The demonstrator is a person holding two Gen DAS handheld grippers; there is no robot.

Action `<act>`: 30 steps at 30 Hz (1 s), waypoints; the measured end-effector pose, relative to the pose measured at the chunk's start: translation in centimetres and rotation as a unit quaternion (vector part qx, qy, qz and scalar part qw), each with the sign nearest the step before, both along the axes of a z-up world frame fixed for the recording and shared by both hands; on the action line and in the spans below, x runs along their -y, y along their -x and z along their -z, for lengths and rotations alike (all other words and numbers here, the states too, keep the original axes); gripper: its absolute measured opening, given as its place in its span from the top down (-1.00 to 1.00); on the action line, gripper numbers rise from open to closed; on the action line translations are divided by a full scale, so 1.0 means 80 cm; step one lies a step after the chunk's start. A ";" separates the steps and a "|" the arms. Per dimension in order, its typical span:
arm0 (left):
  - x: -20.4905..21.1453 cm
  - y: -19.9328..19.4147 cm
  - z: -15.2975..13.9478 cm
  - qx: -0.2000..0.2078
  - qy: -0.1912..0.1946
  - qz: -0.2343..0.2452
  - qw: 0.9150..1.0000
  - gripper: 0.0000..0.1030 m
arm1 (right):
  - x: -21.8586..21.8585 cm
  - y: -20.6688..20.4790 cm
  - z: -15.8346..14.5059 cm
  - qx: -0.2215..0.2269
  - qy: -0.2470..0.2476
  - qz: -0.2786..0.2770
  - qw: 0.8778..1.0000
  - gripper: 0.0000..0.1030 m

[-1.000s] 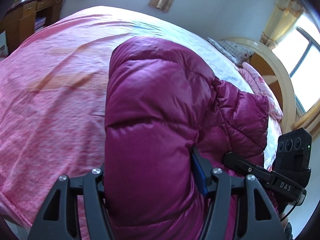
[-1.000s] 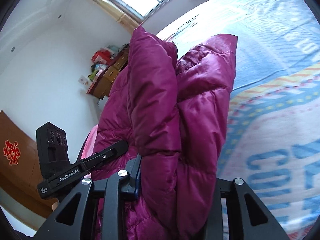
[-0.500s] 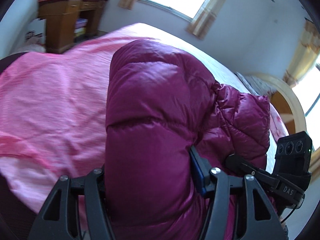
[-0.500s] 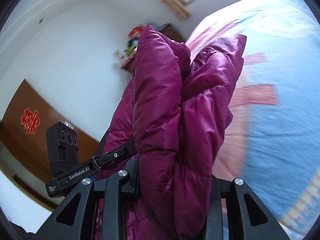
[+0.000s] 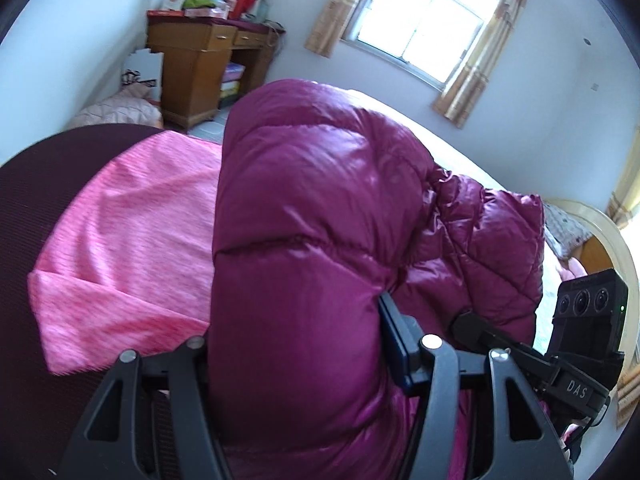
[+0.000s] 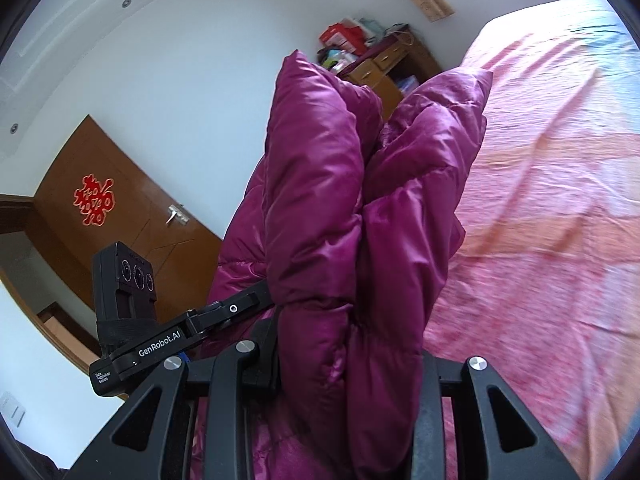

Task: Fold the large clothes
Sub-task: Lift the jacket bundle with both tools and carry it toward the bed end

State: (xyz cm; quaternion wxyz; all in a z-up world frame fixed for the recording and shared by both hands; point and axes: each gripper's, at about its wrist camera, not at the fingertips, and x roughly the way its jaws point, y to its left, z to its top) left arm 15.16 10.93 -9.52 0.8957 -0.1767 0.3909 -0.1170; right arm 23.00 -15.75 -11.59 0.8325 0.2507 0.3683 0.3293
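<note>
A magenta puffy down jacket [image 5: 320,216] is bunched up and held in the air over the bed. My left gripper [image 5: 296,344] is shut on a thick fold of it; the padding bulges out between the jaws and hides the fingertips. My right gripper [image 6: 348,360] is shut on another thick fold of the same jacket [image 6: 360,208], which stands up in two puffy ridges. The right gripper shows at the lower right of the left wrist view [image 5: 584,360], and the left gripper at the lower left of the right wrist view [image 6: 132,320].
A pink bedspread [image 5: 132,232] covers the bed [image 6: 560,208] under the jacket. A wooden desk [image 5: 200,68] piled with boxes stands by the wall near a curtained window [image 5: 416,24]. A brown door [image 6: 100,208] with a red paper cut-out is on the left. A cream curved headboard [image 5: 612,248] is at the right.
Both grippers have lifted and tilted up with the jacket still held. The views now show more wall, desk, window and door and less of the bedspread.
</note>
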 end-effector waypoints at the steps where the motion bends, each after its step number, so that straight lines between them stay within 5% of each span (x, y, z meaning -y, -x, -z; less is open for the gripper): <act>1: -0.004 0.000 -0.001 0.001 -0.001 -0.005 1.000 -0.18 | -0.012 -0.008 -0.001 0.001 -0.001 -0.005 1.000 0.36; 23: -0.062 -0.100 0.026 -0.009 -0.075 -0.109 0.991 -0.15 | -0.095 -0.118 0.052 0.016 0.022 -0.059 0.998 0.37; 30: -0.087 -0.111 0.056 -0.043 -0.060 -0.134 0.988 -0.28 | -0.105 -0.158 0.086 -0.002 0.047 -0.061 0.997 0.37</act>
